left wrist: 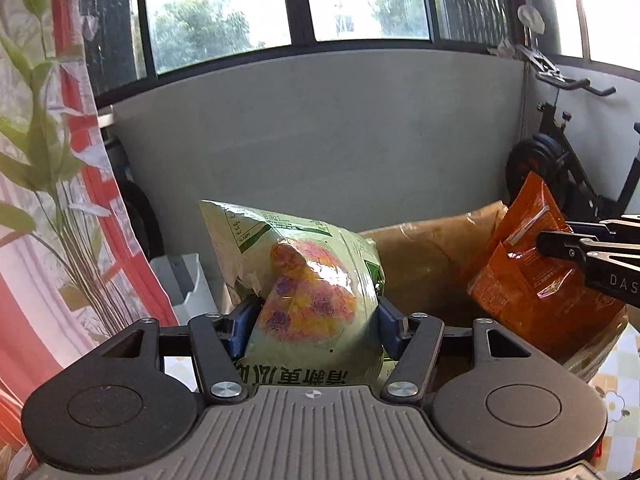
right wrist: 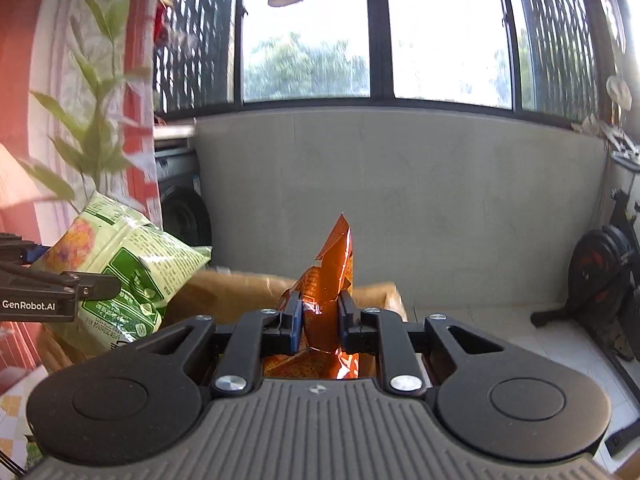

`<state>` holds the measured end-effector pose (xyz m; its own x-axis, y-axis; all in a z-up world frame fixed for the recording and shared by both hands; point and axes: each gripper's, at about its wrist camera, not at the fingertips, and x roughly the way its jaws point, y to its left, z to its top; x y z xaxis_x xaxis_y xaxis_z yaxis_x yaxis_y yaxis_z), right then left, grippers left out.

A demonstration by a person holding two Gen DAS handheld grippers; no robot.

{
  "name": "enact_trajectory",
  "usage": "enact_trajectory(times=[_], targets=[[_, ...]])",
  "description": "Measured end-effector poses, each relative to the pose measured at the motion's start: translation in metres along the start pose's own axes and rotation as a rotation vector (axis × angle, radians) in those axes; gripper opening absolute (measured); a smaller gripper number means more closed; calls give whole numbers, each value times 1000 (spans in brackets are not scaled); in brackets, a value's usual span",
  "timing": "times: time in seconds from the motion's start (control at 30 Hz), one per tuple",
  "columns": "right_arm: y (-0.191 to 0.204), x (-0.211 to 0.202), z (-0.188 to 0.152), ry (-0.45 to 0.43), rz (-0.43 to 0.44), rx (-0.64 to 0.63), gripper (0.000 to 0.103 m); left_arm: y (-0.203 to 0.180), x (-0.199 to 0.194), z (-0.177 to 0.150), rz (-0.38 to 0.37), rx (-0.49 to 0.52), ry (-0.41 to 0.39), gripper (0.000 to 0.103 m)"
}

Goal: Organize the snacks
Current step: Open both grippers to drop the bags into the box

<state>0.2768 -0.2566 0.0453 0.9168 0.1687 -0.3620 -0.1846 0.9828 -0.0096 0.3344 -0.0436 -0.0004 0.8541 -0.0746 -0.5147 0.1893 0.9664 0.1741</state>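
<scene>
A brown cardboard box sits ahead, its open top facing up; what lies inside cannot be made out. The left gripper clamps a puffy green bag between its blue pads, holding it at the box's left side. The right gripper pinches a crinkled orange bag upright over the box, to the right of the green bag. The box rests on a cloth patterned with pale checks and flowers. Beyond is a grey wall under dark-framed windows, a leaf-print red curtain on the left, and an exercise bike far right.
</scene>
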Motion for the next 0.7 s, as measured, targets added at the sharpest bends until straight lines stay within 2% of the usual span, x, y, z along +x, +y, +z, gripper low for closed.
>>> enact_trajectory(times=[0.03, 0.1, 0.13, 0.2, 0.4, 0.6, 0.7], targets=[[-1, 1, -4, 20, -12, 15, 23, 1, 1, -2, -15, -5, 5, 67], [-5, -3, -7, 39, -6, 42, 38, 9, -1, -4, -49, -50, 2, 71], [-7, -7, -7, 33, 2, 52, 40, 14, -2, -5, -72, -75, 3, 75], [-11, -19, -6, 13, 16, 51, 47, 22, -6, -6, -100, -111, -4, 75], [-26, -48, -3, -6, 46, 85, 61, 38, -35, -10, -85, -171, -60, 76], [-29, -69, -6, -5, 92, 104, 80, 47, -74, -21, -87, -160, -103, 81], [-28, -78, -11, 7, 108, 137, 87, 57, -88, -32, -94, -164, -105, 85]])
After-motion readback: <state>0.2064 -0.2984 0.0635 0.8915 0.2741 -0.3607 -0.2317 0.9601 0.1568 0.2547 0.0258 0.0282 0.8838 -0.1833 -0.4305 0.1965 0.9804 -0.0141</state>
